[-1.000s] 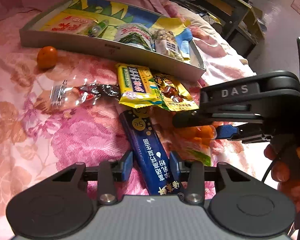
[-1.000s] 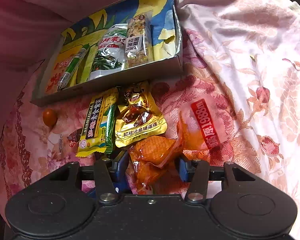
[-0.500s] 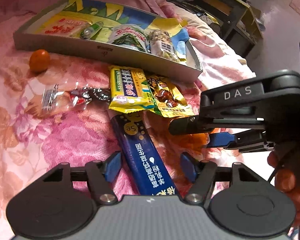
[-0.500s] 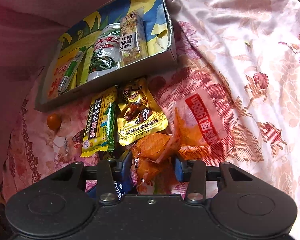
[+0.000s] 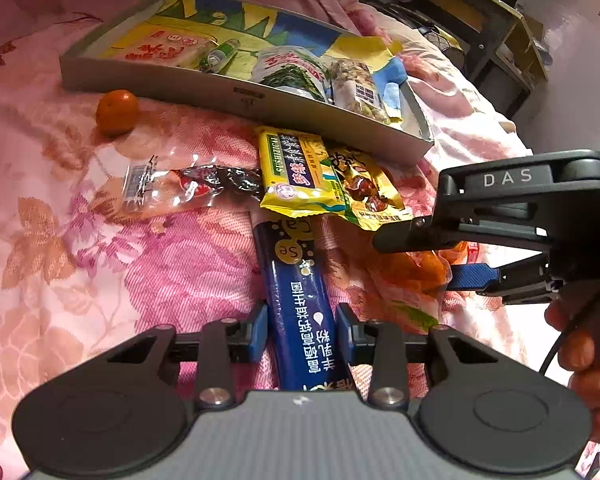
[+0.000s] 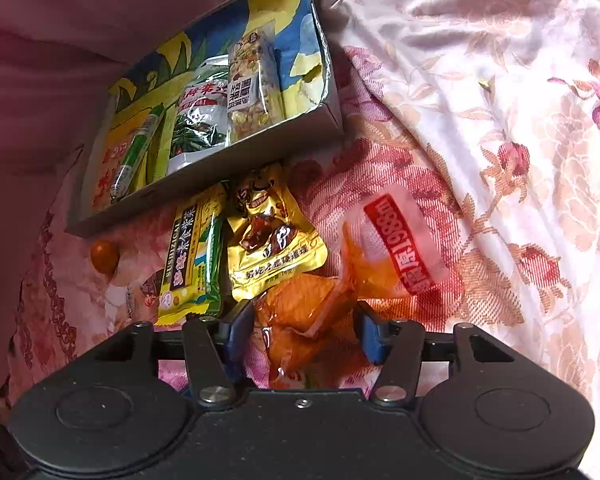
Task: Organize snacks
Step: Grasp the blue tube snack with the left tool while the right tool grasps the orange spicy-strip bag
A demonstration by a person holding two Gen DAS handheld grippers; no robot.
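My left tongs (image 5: 301, 332) have just closed narrow onto the long blue foil snack tube (image 5: 300, 300), pads against its sides. My right tongs (image 6: 306, 330) have just widened around the crinkled orange plastic snack packet (image 6: 300, 312). The shallow grey cardboard tray (image 5: 260, 106) lies ahead of both.

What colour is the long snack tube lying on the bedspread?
Dark blue long snack tube with white lettering; clearest in the left wrist view.

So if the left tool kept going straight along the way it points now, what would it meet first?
The left tool already straddles the blue snack tube, its jaws just having closed in on it. Pushed straight on, it would probably slide along the tube into the yellow packet lying over the tube's far end; depth is hard to judge.
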